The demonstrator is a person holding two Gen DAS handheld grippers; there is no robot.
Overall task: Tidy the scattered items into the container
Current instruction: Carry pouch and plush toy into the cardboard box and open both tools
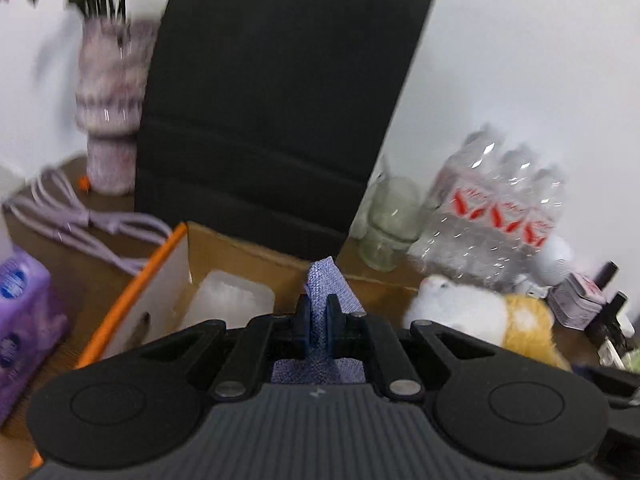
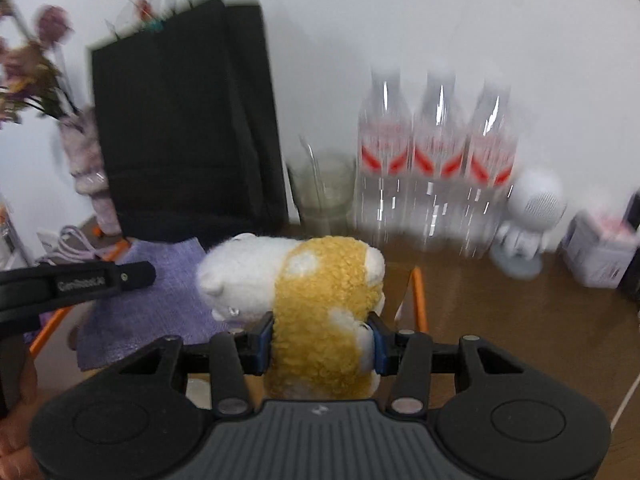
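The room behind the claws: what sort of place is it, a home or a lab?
Probably a home, on a cluttered brown tabletop: a vase of flowers, a shrink-wrapped pack of water bottles, and a plush toy carried over an orange-edged cardboard box.

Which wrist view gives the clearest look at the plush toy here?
The right wrist view: the plush toy fills the centre, clamped between the right gripper fingers, its white and yellow parts both visible. The left wrist view shows it only small and blurred at the right, partly behind the gripper body.
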